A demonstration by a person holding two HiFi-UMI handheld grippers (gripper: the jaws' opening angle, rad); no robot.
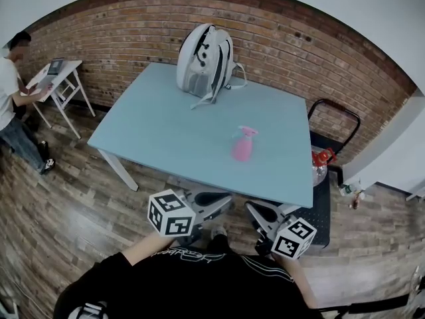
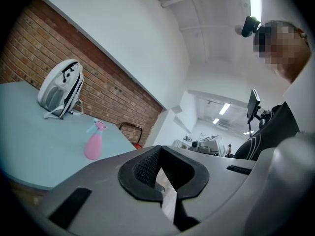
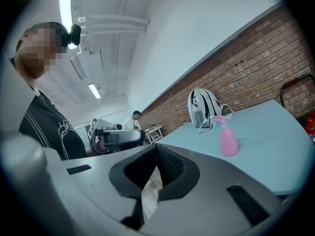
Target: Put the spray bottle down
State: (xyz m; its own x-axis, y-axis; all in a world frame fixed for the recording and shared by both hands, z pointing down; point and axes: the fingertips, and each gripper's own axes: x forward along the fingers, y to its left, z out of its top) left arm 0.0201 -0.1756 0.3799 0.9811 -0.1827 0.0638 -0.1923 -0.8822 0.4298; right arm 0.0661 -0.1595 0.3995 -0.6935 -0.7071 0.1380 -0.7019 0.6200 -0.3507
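We can read no text anywhere, since the white lettering on the person's black shirt is too small to make out.

Bright, even light here; ceiling strips flare at the upper left of your right gripper view. All 3 views bow at the edges, corners black, near foreground soft.

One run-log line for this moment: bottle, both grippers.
spray bottle: upright on table, unheld | left gripper: shut, empty | right gripper: shut, empty | backpack: far end of table
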